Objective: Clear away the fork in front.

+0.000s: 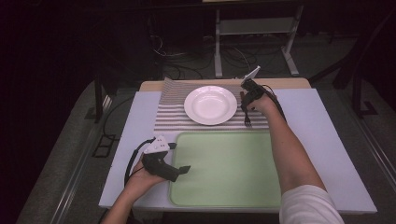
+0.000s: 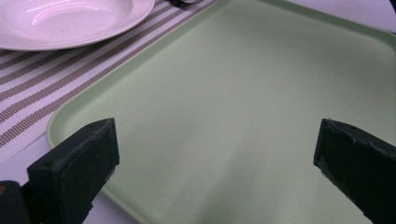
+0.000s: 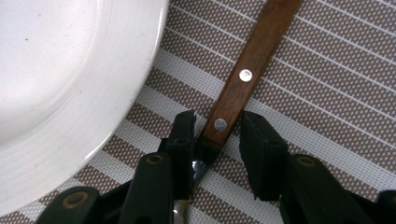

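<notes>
A fork with a wooden handle [image 3: 247, 60] lies on the striped placemat [image 1: 168, 116], just right of the white plate [image 1: 210, 105]; its metal tines [image 1: 248, 122] point toward the tray. My right gripper [image 1: 246, 105] points down over it. In the right gripper view the right gripper [image 3: 217, 121] has its jaws on either side of the handle's lower end, the right pad nearly touching and a thin gap at the left pad. My left gripper [image 1: 181, 157] rests at the left edge of the green tray [image 1: 224, 168]. In its own view the left gripper [image 2: 215, 149] stands wide open, holding nothing.
The plate [image 3: 56, 70] lies very close to the left of the right gripper's jaws. The tray [image 2: 233, 93] is bare, and the placemat [image 2: 28, 93] and plate [image 2: 70, 23] lie beyond its far edge. White table surface borders both sides.
</notes>
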`<state>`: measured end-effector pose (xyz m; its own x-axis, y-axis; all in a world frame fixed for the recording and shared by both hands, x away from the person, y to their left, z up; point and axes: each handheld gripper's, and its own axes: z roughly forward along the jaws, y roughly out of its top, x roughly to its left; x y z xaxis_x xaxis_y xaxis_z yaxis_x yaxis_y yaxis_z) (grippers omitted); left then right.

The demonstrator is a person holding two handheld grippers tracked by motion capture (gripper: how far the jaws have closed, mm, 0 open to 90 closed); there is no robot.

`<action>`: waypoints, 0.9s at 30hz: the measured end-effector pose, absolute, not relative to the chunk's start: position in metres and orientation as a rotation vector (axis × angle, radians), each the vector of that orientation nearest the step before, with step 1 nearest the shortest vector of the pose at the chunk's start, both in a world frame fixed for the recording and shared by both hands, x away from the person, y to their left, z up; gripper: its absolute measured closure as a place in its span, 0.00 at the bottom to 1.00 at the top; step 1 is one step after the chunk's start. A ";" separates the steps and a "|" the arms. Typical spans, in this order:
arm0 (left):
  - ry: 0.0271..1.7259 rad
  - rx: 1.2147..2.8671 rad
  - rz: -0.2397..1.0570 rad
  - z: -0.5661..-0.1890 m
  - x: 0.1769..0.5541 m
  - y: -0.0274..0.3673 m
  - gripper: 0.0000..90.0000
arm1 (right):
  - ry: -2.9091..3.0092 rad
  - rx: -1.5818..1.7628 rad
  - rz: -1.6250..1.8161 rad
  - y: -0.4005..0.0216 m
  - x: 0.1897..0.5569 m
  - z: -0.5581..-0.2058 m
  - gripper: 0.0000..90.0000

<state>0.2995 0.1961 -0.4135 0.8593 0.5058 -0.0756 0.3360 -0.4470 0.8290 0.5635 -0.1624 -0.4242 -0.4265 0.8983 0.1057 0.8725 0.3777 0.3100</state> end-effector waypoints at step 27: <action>0.622 2.078 0.232 -0.414 0.299 0.199 0.00 | 2.469 1.711 0.645 -0.194 0.553 -0.419 0.86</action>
<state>0.2994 0.1990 -0.4144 0.8543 0.5144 -0.0741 0.3402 -0.4457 0.8280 0.5527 -0.1936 -0.4193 -0.3783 0.9084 0.1783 0.8794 0.2925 0.3755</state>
